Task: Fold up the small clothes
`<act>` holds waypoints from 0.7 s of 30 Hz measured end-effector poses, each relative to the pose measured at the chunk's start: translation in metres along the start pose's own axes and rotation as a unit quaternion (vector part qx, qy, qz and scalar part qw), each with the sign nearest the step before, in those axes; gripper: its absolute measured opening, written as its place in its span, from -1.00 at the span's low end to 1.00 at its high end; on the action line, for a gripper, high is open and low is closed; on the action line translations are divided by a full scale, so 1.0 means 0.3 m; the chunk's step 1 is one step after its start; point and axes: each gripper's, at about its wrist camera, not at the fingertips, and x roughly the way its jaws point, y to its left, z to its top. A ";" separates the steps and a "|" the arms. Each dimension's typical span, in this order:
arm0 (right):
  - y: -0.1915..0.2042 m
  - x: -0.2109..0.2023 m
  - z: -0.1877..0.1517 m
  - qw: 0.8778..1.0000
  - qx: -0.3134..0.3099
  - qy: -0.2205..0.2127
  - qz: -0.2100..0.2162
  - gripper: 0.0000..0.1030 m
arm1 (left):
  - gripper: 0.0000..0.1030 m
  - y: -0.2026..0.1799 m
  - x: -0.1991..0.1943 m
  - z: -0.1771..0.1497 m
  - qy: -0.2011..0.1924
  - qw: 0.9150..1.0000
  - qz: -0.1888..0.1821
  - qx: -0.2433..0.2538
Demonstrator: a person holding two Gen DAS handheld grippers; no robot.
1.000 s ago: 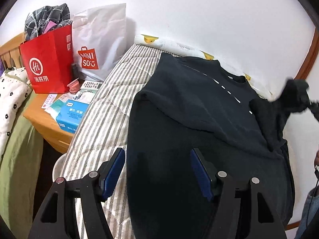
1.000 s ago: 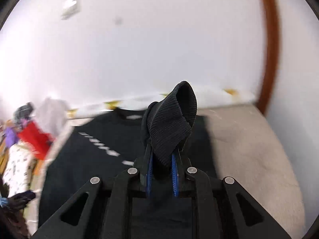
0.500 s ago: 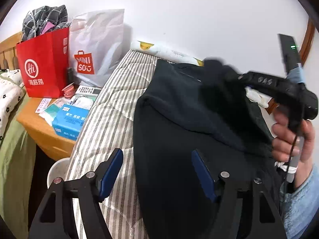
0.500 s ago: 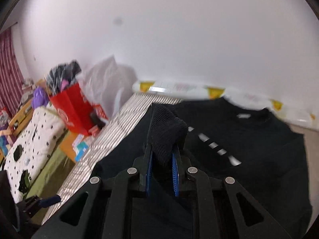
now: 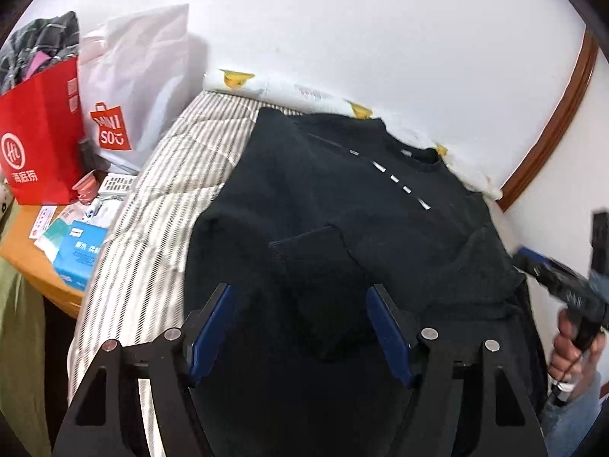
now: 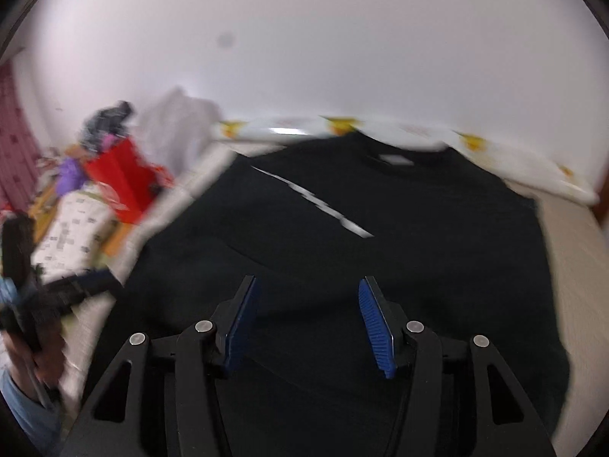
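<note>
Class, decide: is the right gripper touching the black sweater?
Apart. The right wrist view shows the right gripper with its just-opened blue pads wide, nothing between them, above the black sweater.

The right gripper (image 6: pixel 306 318), jaws just opened and empty, hovers over the black knit sweatshirt (image 6: pixel 437 236) spread on the bed (image 6: pixel 571 266).

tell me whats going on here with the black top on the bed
A person with a gripper in each hand is folding a black sweatshirt spread on a striped bed. One sleeve already lies folded across the body. The right gripper has just been opening, with nothing between its fingers now. The left gripper hovers open over the lower part of the shirt. Shopping bags sit on a bedside table.
</note>
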 end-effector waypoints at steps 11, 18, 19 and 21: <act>-0.301 -0.025 -0.294 0.993 0.045 0.071 -0.086 0.02 | -0.43 -0.005 0.143 0.047 0.027 1.000 0.007 -0.015; -0.355 0.002 -0.324 0.992 0.087 0.065 -0.068 0.03 | -0.68 -0.033 0.104 0.038 0.018 1.000 0.014 0.002; -0.357 0.003 -0.322 0.992 0.088 0.063 -0.069 0.03 | -0.68 -0.031 0.115 0.037 0.025 1.000 0.016 0.000; -0.357 0.001 -0.311 0.992 0.093 0.059 -0.066 0.03 | -0.68 -0.019 0.145 0.028 0.045 0.999 0.013 -0.009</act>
